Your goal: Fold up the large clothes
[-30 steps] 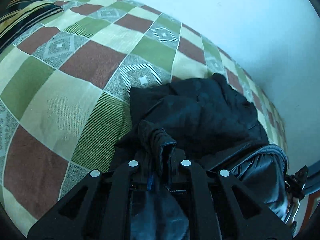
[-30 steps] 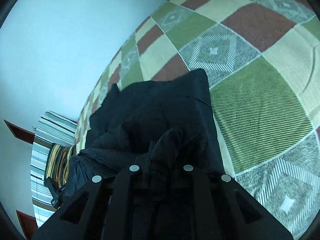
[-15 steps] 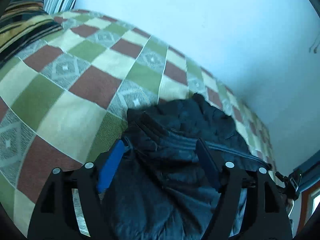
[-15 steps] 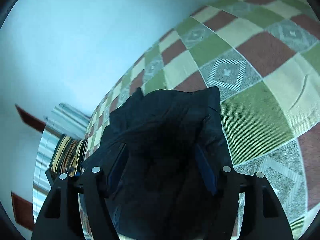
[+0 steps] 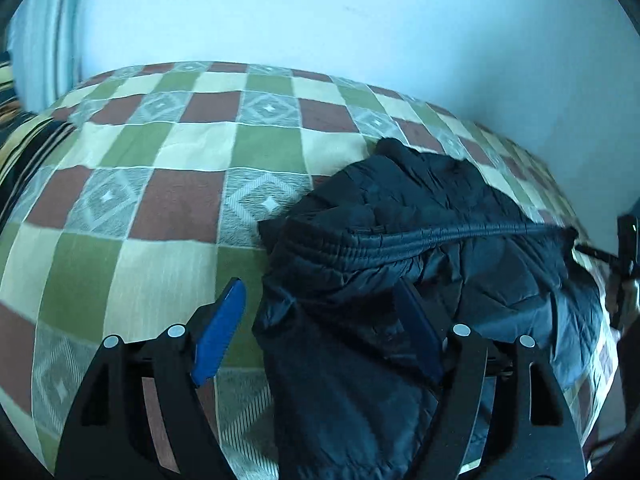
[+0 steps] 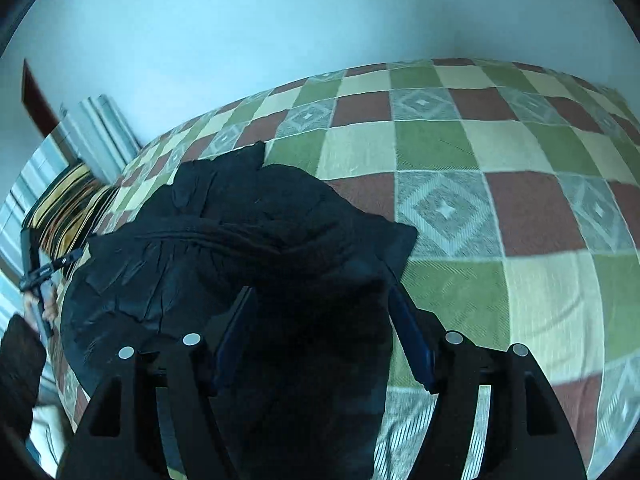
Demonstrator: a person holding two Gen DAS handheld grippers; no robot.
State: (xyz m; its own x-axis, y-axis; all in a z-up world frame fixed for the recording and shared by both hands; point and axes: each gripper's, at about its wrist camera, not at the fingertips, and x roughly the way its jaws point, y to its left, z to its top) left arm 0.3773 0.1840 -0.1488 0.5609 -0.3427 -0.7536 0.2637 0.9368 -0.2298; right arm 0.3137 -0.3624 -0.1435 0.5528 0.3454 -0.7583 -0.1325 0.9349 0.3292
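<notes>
Black padded jacket (image 5: 420, 248) lies in a bunched heap on the bed, on a checked bedspread (image 5: 168, 152) of green, cream, brick-red and grey-diamond squares. In the left wrist view a ribbed elastic hem (image 5: 440, 236) runs across the top of the heap, from its left edge toward the right.

Left gripper (image 5: 320, 320): fingers spread wide, blue pads visible, nothing clamped. Left finger (image 5: 220, 336) stands over bare bedspread just beside the jacket's edge; right finger (image 5: 416, 332) is over the fabric and partly sunk into its folds. Whether the pad touches the cloth cannot be told. Jacket's near portion runs down between the fingers and is cut off by the lower frame edge.

Right gripper (image 6: 324, 328): fingers also apart, gripping nothing. Jacket (image 6: 248, 248) fills the gap between them; this zone is very dark, so folds and any contact are hard to make out. Right finger (image 6: 412, 344) sits at the jacket's right edge, next to the bedspread (image 6: 500, 200).

Periphery: striped pillow (image 6: 68, 196) beyond the far end of the jacket, partly hidden behind it. Pale wall (image 5: 320, 12) behind the bed. The other gripper and the holding hand (image 6: 44, 304) appear at the left rim of the right view, small and distorted. Left view is motion-blurred toward the edges.
</notes>
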